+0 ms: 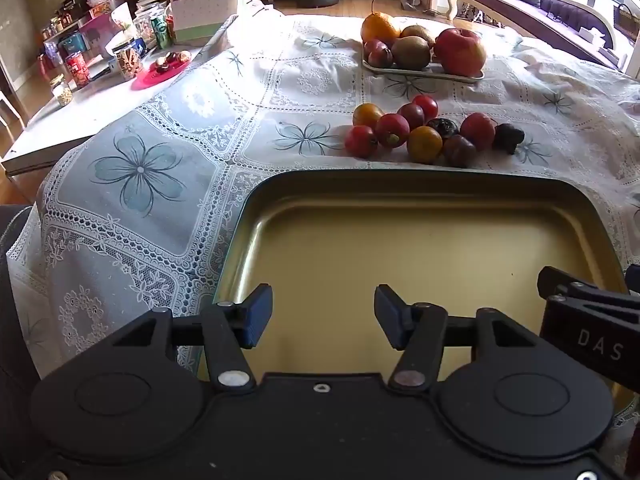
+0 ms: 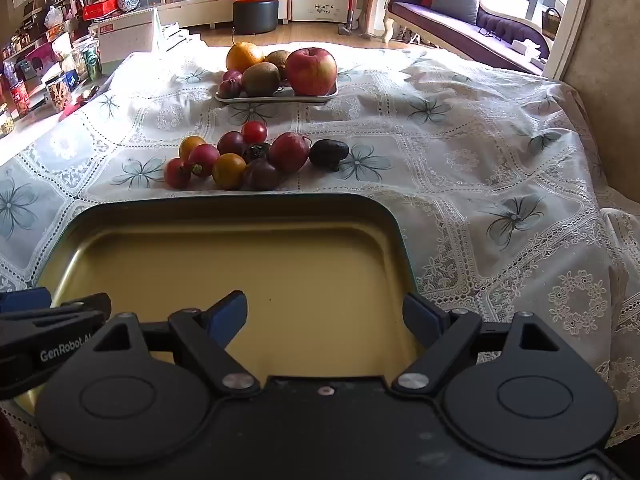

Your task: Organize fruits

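An empty gold metal tray [image 1: 420,248] [image 2: 248,264] lies on the lace tablecloth right in front of both grippers. Beyond it sits a loose cluster of small fruits [image 1: 424,130] [image 2: 244,156]: red and orange tomatoes, dark plums and a black wrinkled one. Further back, a white plate [image 1: 424,73] [image 2: 276,98] holds a red apple [image 1: 460,51] [image 2: 311,71], kiwis, an orange and small dark fruits. My left gripper [image 1: 323,316] is open and empty over the tray's near edge. My right gripper [image 2: 325,316] is open and empty over the tray too.
The table's left side holds a red dish [image 1: 160,74], jars, cans and a calendar [image 1: 204,10]. The right gripper's body shows in the left wrist view [image 1: 592,320]. A sofa [image 2: 460,16] and black stool [image 2: 256,16] stand beyond the table.
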Tool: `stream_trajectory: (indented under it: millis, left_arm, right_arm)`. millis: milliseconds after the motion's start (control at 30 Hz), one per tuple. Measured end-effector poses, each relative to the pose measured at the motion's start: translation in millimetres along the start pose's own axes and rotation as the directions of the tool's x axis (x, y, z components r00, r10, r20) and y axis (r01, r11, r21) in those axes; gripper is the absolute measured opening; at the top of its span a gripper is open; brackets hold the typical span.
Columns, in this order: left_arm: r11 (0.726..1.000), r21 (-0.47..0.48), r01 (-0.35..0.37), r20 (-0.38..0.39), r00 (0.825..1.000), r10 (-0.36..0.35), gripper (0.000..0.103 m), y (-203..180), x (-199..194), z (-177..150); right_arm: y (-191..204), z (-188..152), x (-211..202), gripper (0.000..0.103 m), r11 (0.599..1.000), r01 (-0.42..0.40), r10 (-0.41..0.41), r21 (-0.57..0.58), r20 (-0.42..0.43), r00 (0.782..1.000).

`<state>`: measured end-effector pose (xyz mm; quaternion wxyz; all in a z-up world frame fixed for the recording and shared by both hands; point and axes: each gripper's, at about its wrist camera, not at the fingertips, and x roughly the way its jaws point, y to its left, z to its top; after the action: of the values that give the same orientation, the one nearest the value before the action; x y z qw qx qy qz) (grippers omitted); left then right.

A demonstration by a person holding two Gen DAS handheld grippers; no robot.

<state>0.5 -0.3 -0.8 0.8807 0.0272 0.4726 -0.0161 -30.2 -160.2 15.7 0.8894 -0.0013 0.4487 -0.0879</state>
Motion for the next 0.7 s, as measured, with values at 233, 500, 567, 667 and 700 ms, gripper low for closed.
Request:
stream_trajectory:
  millis: [233, 500, 567, 667, 700]
  left_arm:
    - [1.000, 0.008, 0.008, 0.009, 1.000, -0.008, 0.061, -4, 3, -3]
    - [0.999, 0.018, 0.030, -0.011, 1.000, -0.029, 0.061, -6, 0, -5]
    - [0.999, 0.028, 0.037, -0.023, 0.999, -0.036, 0.061, -8, 2, -5]
    - [0.999, 0.036, 0.038, -0.032, 0.999, -0.037, 0.061, -10, 3, -7]
    - [0.999, 0.038, 0.038, -0.034, 0.999, -0.036, 0.061, -10, 3, -7]
  right_arm:
    - [0, 0, 0, 0.089, 1.000, -0.007, 0.007, 0.002, 0.000, 1.000]
    - [2, -4, -2, 0.089, 1.000, -0.014, 0.014, -0.001, -0.006, 1.000]
    - [1, -1, -1, 0.089, 1.000, -0.019, 0.020, 0.000, -0.011, 1.000]
    - [1, -2, -1, 0.089, 1.000, -0.021, 0.021, 0.000, -0.013, 1.000]
    - [1, -2, 0, 0.089, 1.000, -0.022, 0.022, 0.000, -0.014, 1.000]
